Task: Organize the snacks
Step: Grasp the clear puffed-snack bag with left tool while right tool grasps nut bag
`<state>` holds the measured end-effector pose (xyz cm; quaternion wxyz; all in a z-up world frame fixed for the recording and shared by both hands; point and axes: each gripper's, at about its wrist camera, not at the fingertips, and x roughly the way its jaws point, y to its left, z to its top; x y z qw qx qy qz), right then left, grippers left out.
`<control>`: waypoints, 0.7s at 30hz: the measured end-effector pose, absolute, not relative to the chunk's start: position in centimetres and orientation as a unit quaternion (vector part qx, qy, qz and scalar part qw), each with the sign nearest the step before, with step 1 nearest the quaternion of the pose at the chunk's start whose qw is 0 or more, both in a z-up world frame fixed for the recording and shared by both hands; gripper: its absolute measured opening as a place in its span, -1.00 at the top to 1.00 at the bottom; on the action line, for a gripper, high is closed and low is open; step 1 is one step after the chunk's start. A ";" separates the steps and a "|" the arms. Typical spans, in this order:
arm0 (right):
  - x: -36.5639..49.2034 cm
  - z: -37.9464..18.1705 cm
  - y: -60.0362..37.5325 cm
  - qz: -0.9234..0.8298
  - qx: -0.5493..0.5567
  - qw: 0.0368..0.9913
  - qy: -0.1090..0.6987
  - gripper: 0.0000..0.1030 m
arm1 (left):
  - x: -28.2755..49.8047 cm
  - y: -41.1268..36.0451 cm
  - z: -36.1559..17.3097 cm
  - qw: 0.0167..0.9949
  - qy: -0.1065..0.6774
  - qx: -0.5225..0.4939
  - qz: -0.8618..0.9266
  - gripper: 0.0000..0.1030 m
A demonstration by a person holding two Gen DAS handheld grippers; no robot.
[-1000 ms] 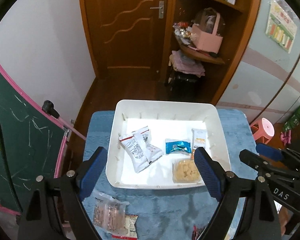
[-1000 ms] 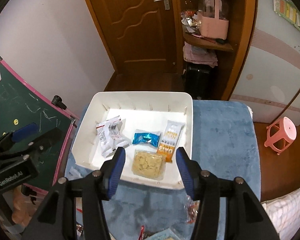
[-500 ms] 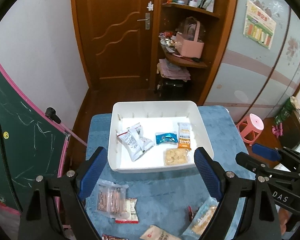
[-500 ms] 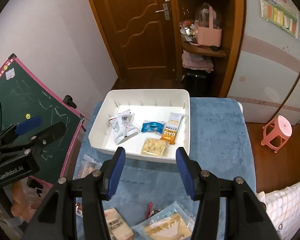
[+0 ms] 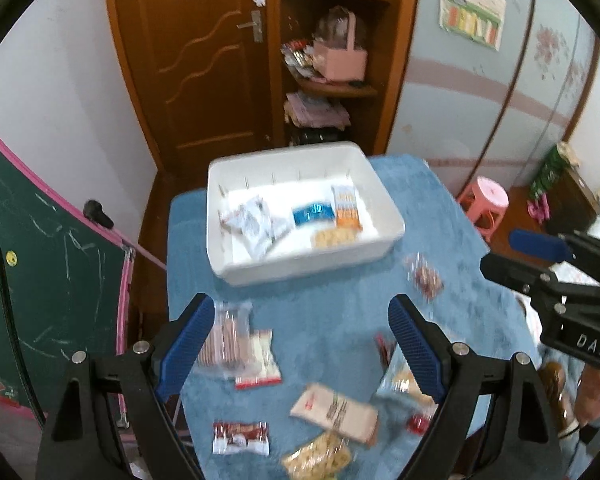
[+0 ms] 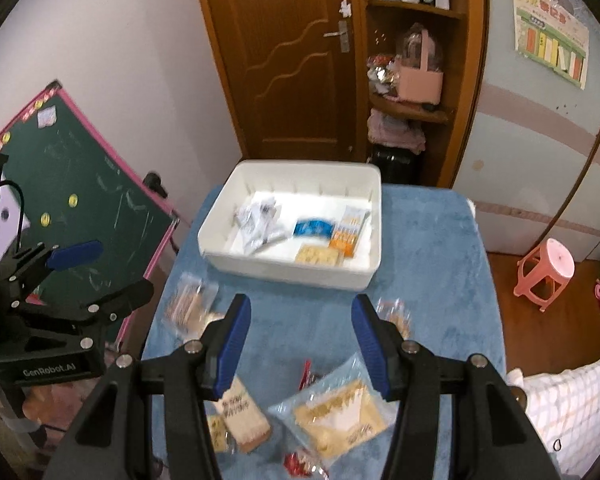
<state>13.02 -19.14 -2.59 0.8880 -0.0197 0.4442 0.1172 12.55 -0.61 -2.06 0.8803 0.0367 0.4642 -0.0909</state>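
Note:
A white tray (image 5: pixel 300 272) stands at the far end of the blue cloth. It holds white packets (image 5: pixel 256 224), a blue packet (image 5: pixel 312 212), an orange bar (image 5: pixel 346 210) and a cracker pack (image 5: pixel 336 236). Several loose snacks lie nearer me, among them a clear biscuit pack (image 5: pixel 226 336), a beige pack (image 5: pixel 336 408) and a red-and-white pack (image 5: pixel 240 436). My left gripper (image 5: pixel 300 320) hangs open above them with nothing between its fingers. My right gripper (image 6: pixel 300 312) is open too and holds nothing, above a yellow pack (image 6: pixel 340 412) and the beige pack (image 6: pixel 242 416). The tray (image 6: pixel 288 272) lies well ahead of both.
The blue cloth (image 6: pixel 428 280) covers the table to its edges. A green chalkboard (image 5: pixel 52 288) leans close on the left. A pink stool (image 6: pixel 548 268) stands on the floor to the right. A wooden door and corner shelves are behind the tray.
Both grippers have drawn back from the tray toward me, so the tray looks smaller and the loose snacks on the cloth have come into view. Neither gripper's jaws have changed.

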 end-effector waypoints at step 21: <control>3.6 -19.2 -22.2 0.091 -0.023 0.802 0.590 -0.03 | 3.6 0.9 -21.3 0.750 0.636 0.096 -0.156 -0.71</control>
